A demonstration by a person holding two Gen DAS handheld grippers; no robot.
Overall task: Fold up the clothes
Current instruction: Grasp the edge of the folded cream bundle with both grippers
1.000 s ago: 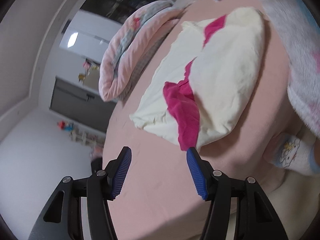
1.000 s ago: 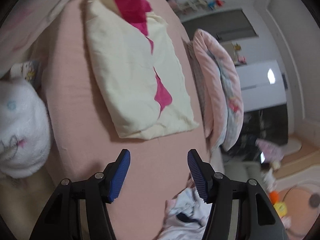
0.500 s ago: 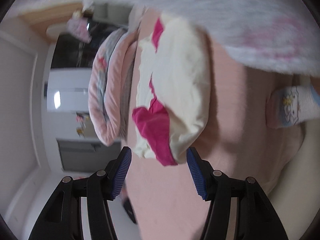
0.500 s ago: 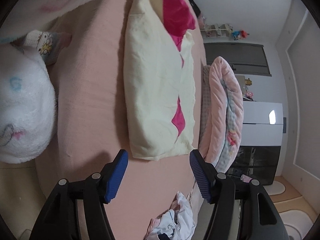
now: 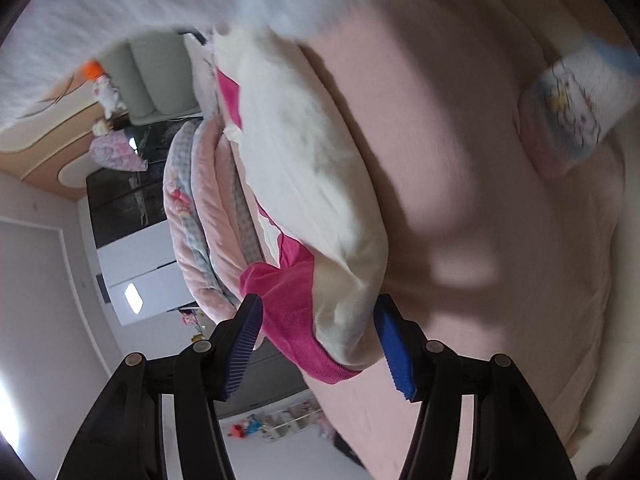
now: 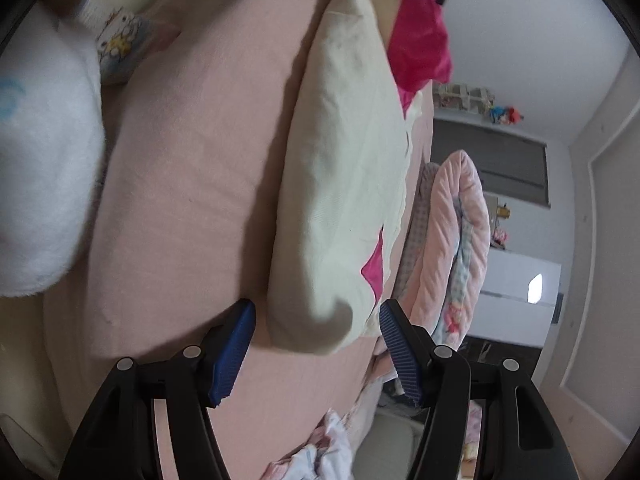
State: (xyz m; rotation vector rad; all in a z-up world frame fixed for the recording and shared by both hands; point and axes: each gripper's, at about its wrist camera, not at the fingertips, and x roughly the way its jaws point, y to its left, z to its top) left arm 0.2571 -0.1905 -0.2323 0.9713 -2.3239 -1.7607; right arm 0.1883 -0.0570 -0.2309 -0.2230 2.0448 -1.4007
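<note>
**Both grippers at opposite ends of the garment, nothing pinched yet**

Cream and pink garment (image 6: 344, 184) lies partly folded on the pink bed sheet (image 6: 192, 184), close to the bed's far edge beside a rolled quilt (image 6: 456, 236).

Left gripper (image 5: 318, 334): jaws spread, the pink-trimmed end sits between them, not clamped. Right gripper (image 6: 318, 330): jaws spread around the rounded cream end, not clamped.

Risks, as I judge them:
- Ends are thick, several layers. A shallow pinch may catch only the top layer, so the fold opens on lifting.
- A lower jaw may snag the sheet along with the cloth.
- Uneven lift between the two ends could twist the fold or slide the pink inner piece out.
- Left view is blurred; exact jaw contact is uncertain.
</note>
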